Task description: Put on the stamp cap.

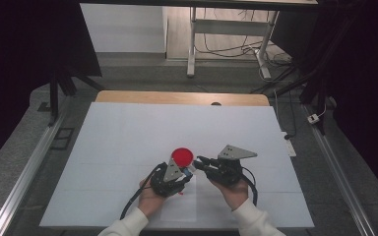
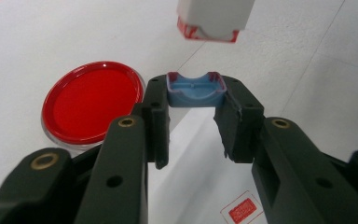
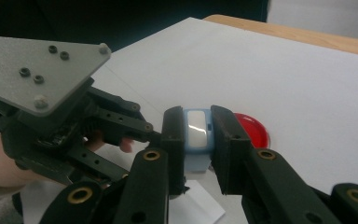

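Blue plastic cap (image 2: 196,89) sits clamped between your left gripper's (image 2: 193,123) jaw tips, hollow side facing back at the camera, so that gripper is closed on the cap and nothing else. Your right gripper (image 3: 198,140) is closed on the small white-and-blue body (image 3: 196,135), pads pressing its two flat sides, long axis running roughly up-down between them. In the high view both grippers (image 1: 189,169) (image 1: 202,161) meet tip to tip near the table's (image 1: 128,128) front middle, just beside the red dish (image 1: 182,156). Key relation: from the left gripper view the body (image 2: 212,21) hangs ahead of and above the cap, apart from it, its red-rimmed end pointing down toward the cap's mouth. So the cap lies below the body and a bit off to one side; I'd say the next move needs those two axes lined up before closing the gap. Dish is left of the left jaws, resting on the white sheet, not in the way.
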`<state>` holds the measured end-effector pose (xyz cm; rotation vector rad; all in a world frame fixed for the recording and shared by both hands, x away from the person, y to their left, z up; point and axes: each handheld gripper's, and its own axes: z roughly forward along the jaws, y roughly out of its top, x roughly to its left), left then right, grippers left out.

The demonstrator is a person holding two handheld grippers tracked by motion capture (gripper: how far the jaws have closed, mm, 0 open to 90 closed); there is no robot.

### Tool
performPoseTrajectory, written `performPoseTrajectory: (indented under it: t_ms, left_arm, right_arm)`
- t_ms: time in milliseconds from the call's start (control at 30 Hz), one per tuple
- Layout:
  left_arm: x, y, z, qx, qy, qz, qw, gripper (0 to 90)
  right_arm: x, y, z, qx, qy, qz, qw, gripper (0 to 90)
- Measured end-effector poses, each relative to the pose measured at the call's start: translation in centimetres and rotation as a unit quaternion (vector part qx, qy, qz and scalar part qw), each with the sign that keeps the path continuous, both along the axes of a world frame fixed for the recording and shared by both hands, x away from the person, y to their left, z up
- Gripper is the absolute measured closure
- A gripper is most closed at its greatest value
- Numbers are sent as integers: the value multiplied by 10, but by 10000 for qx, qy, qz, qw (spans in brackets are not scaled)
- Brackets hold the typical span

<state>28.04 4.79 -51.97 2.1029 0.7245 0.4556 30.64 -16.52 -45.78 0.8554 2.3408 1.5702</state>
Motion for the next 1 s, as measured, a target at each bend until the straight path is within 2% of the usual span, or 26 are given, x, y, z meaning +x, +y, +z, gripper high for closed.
performPoseTrajectory:
  t_ms: [467, 1000]
  left_arm:
    - [-1, -5, 0, 31, -129, 71, 9999, 652]
    - [-2, -5, 0, 20, -190, 111, 9998, 652]
  right_arm:
    - [-2, 10, -3, -50, 263, -327, 9991, 755]
    - [-3, 14, -4, -33, 441, -476, 9979, 755]
